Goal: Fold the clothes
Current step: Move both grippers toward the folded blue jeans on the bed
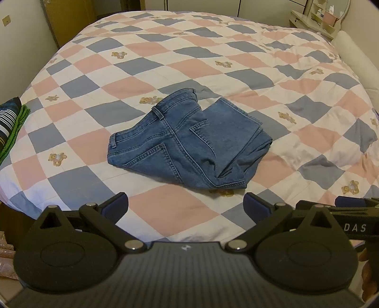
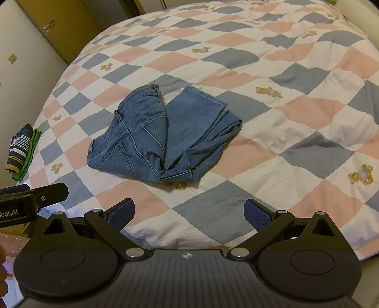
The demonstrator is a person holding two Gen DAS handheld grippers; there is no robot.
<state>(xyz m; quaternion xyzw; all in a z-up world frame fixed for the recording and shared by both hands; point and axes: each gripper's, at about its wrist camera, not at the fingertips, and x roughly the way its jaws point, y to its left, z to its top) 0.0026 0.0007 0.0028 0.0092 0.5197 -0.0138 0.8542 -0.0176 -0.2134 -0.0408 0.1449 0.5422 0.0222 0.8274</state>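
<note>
A pair of blue jeans lies folded in a loose bundle in the middle of the bed, back pockets up, also seen in the right wrist view as the jeans. My left gripper is open above the near edge of the bed, short of the jeans, with nothing between its blue pads. My right gripper is likewise open and empty, just right of the left one. Each gripper shows at the edge of the other's view.
The bed carries a pink, blue and white checked quilt with small bear prints. Folded striped and green clothes lie at its left edge. A wooden door stands beyond on the left, and a dressing table at the far right.
</note>
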